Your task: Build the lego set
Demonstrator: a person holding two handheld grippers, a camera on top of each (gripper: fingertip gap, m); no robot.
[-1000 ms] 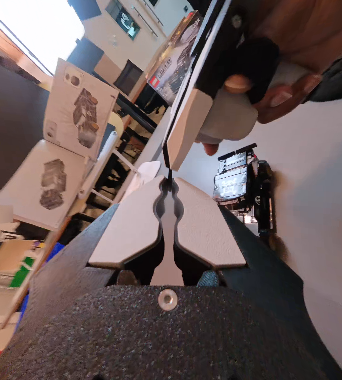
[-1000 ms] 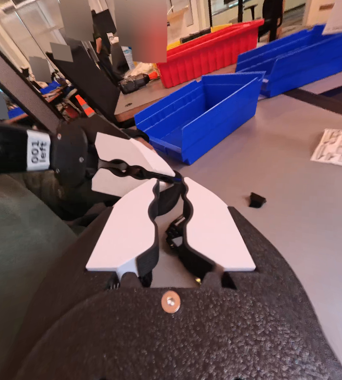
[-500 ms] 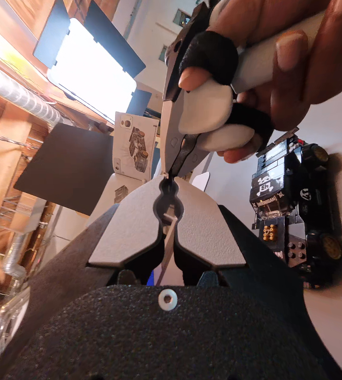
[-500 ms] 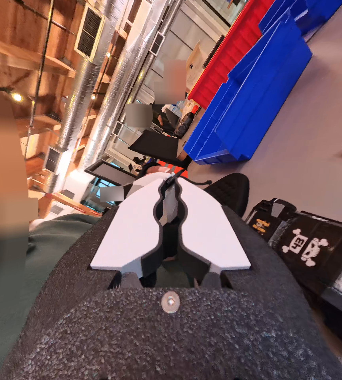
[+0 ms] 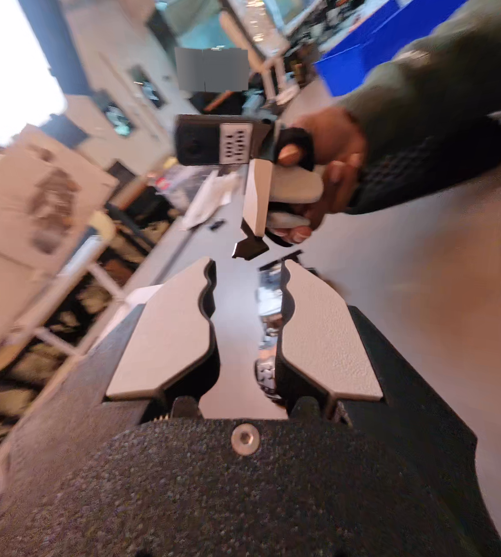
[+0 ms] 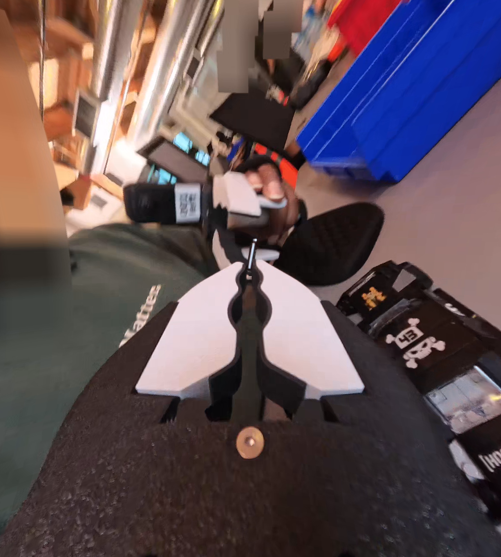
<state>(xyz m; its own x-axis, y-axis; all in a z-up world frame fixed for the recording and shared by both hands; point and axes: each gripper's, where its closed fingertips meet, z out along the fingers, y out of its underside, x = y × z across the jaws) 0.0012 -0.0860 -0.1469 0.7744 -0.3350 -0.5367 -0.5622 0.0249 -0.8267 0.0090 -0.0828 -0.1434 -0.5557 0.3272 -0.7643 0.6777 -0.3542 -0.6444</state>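
Observation:
My right gripper [image 6: 250,266] is shut on a small thin black lego piece [image 6: 252,253] that sticks out past its tips. In the left wrist view the right gripper [image 5: 253,236], held by a hand, carries this black piece [image 5: 249,250] just beyond my left gripper [image 5: 247,266]. The left gripper is open and empty. One of its fingers [image 6: 237,196] shows ahead in the right wrist view. The black lego car [image 6: 424,346] lies on the grey table to the right of my right gripper. A strip of the car [image 5: 268,316] shows between the left fingers.
Blue bins [image 6: 409,90] stand at the far side of the table [image 6: 469,196]. A black chair back [image 6: 333,241] is beyond the table edge. An open instruction booklet [image 5: 41,196] stands at the left. White paper [image 5: 210,196] and a small black piece [image 5: 217,224] lie farther off.
My left gripper has opened and let go of the black piece. The right gripper keeps hold of it. The two grippers have drawn apart, and both views have swung.

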